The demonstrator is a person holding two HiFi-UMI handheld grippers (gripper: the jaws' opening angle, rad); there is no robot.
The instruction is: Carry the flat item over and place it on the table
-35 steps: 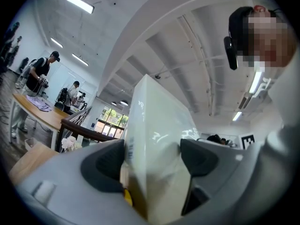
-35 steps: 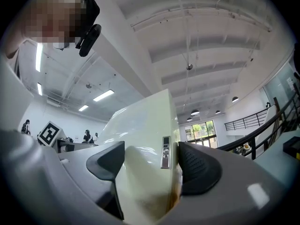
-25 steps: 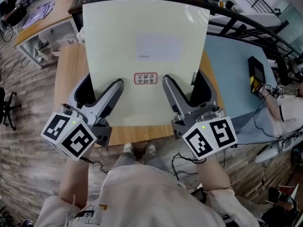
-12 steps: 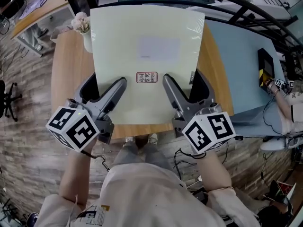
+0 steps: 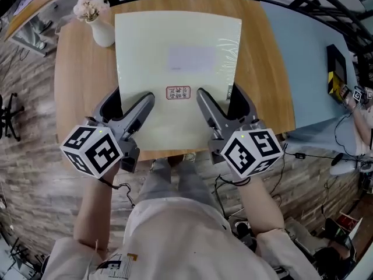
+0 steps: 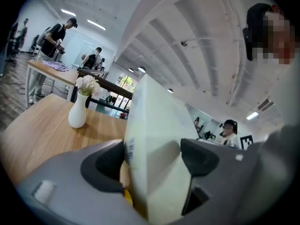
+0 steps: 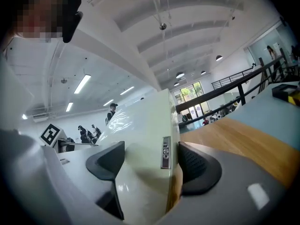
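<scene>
Head view: a wooden table (image 5: 78,92) fills the upper part of the picture. The flat item (image 5: 178,51), a pale cream sheet pack with a glossy wrap, is spread over the middle of the table top, and its near edge reaches out past the near edge of the table. A small red label (image 5: 178,93) sits on the item, toward that near side. The left gripper (image 5: 127,102) bites on the near left part of the item and the right gripper (image 5: 221,95) on the near right part, both at the near side of the table. A white vase (image 5: 100,31) with pale flowers stands at the far left corner of the table, just beside the item. A light blue surface (image 5: 297,57) joins the right side of the table.

Left gripper view: both jaws are pressed against the flat item, one on each face, so this tool is closed on it. The table top with the vase shows beside the item. I cannot tell from here whether the item touches the table.

Right gripper view: the jaws also clamp the item between them, and a small barcode sticker (image 7: 165,152) on its edge sits just by one pad. The wood of the table runs along the other side of the item, with a black railing (image 7: 234,90) beyond the table.
</scene>
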